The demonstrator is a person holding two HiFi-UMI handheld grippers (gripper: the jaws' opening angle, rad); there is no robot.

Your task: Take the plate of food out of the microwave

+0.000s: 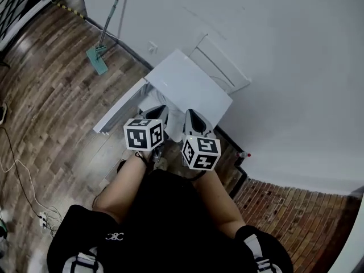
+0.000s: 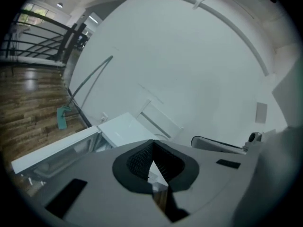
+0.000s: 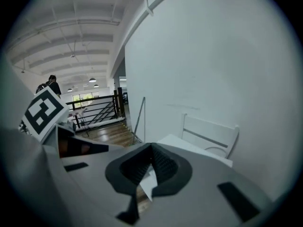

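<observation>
Before the microwave (image 1: 187, 84): left hand-held gripper (image 1: 160, 111) and right hand-held gripper (image 1: 191, 114)
Both have their jaws closed on nothing; the microwave's door (image 1: 119, 111) stands open at the left.

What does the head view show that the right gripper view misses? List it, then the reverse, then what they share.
Head view only: the green mop head, the floor cables, the brick paving and the wearer's black clothing.
Right gripper view only: the ceiling, the black railing and a distant person.
Both: the white microwave, the white chair against the wall, and the mop handle.
</observation>
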